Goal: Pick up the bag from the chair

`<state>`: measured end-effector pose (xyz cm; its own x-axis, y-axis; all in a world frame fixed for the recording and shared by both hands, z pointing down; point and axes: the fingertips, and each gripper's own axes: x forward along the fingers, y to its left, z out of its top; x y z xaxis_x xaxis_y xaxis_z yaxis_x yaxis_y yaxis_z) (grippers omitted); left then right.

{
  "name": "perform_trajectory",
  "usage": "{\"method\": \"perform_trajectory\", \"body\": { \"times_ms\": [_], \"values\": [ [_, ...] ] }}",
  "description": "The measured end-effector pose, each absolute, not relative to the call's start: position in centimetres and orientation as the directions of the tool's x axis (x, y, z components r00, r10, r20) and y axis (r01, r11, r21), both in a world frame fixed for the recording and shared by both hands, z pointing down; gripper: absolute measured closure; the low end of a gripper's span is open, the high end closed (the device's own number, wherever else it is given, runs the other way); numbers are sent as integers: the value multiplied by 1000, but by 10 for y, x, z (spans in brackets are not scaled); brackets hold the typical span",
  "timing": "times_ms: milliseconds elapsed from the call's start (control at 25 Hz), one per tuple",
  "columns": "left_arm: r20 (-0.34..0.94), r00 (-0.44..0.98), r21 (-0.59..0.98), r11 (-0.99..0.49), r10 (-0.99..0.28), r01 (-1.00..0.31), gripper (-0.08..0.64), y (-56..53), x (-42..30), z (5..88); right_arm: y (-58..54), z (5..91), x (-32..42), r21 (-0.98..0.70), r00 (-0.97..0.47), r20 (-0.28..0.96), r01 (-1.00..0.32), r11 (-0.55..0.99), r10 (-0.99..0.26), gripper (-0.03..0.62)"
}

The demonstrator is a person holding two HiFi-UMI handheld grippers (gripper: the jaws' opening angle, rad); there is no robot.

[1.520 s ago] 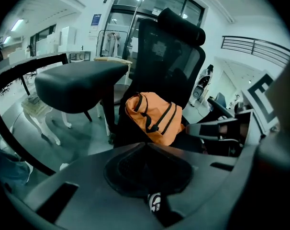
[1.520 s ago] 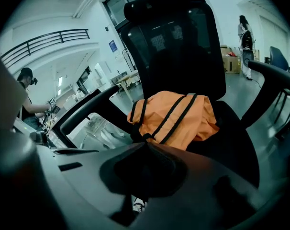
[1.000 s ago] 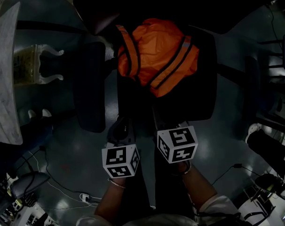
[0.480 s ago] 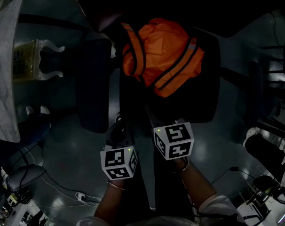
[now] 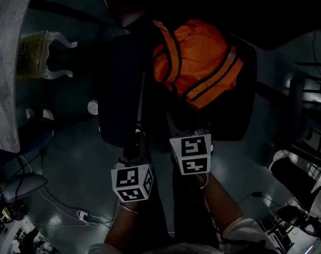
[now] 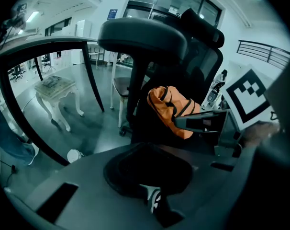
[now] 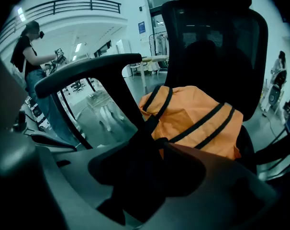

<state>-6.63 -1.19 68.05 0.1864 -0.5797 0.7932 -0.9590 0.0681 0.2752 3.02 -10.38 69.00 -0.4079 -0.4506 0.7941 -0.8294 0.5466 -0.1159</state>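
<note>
An orange bag (image 5: 197,62) with dark straps lies on the seat of a black office chair (image 5: 240,115), leaning against the mesh backrest (image 7: 217,37). It also shows as the bag (image 6: 171,109) in the left gripper view and the bag (image 7: 197,116) in the right gripper view. My right gripper (image 5: 184,126) hovers just short of the bag's near edge. My left gripper (image 5: 137,136) is beside it, by the chair's left armrest (image 5: 118,89). Both sets of jaws are too dark to read. Nothing is held.
The armrest (image 7: 87,73) stands close on the left of the bag. A small white ornate table (image 5: 44,54) and a marble tabletop (image 5: 4,73) lie to the left. Cables and a power strip (image 5: 81,215) run over the floor. A person (image 7: 30,56) stands far left.
Both grippers have come forward toward the chair, the right one nearer to the bag. The bag lies as before on the seat.
</note>
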Motion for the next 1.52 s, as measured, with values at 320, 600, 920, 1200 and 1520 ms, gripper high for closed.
{"method": "perform_trajectory", "body": {
  "times_ms": [320, 600, 920, 1200, 1520],
  "values": [
    [806, 164, 270, 106, -569, -957, 541, -3, -95, 694, -112, 701, 20, -27, -344, 813, -828, 561, -470, 377],
    [807, 153, 275, 133, -570, -952, 541, -6, -112, 699, -119, 701, 15, 98, -270, 817, -805, 585, -509, 377],
    [804, 146, 284, 156, -577, -946, 541, -11, -118, 699, -132, 704, 14, 167, -231, 822, -776, 608, -520, 377],
    [809, 139, 282, 169, -571, -944, 541, -11, -128, 704, -135, 715, 14, 132, -223, 843, -797, 590, -489, 379],
    [807, 130, 280, 179, -575, -943, 541, -13, -129, 702, -141, 712, 27, 145, -190, 841, -824, 548, -507, 449]
  ]
}}
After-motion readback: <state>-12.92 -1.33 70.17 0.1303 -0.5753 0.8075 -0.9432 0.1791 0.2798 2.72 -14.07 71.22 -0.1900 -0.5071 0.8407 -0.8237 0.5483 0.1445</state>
